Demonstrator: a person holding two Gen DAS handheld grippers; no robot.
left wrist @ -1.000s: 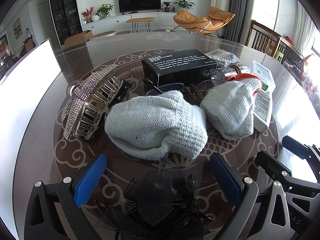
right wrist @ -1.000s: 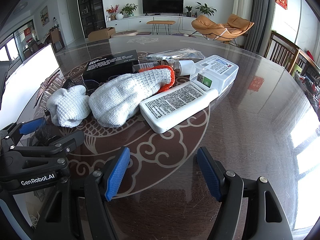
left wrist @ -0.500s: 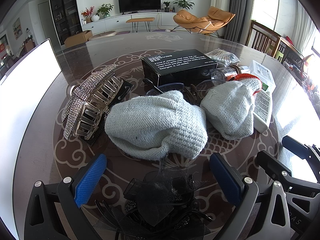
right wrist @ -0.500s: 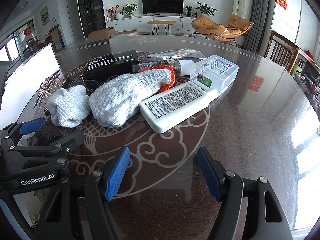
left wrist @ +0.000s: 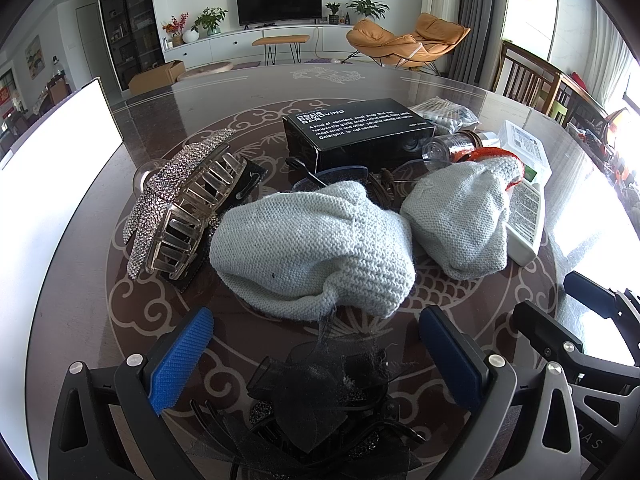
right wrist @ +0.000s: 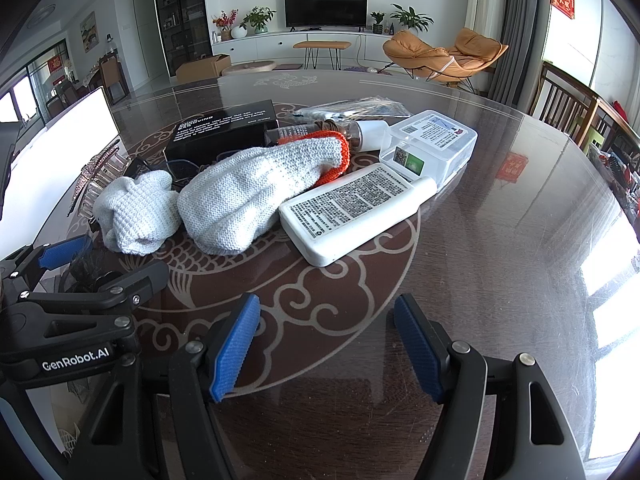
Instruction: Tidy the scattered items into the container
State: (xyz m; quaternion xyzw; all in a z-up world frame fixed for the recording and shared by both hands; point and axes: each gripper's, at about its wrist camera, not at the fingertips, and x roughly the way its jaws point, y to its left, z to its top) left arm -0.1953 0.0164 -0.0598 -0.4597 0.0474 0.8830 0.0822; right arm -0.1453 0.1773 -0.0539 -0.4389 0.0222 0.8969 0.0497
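Your left gripper (left wrist: 316, 354) hangs with fingers wide over the black mesh hair clip (left wrist: 320, 396); your right gripper (right wrist: 326, 346) gapes above bare brown patterned table (right wrist: 500, 240).

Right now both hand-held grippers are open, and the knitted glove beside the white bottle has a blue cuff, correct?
Not quite. The cuff is orange, not blue; the right wrist view shows it on the knitted glove beside the white bottle. Both the left hand-held gripper and the right hand-held gripper are open.
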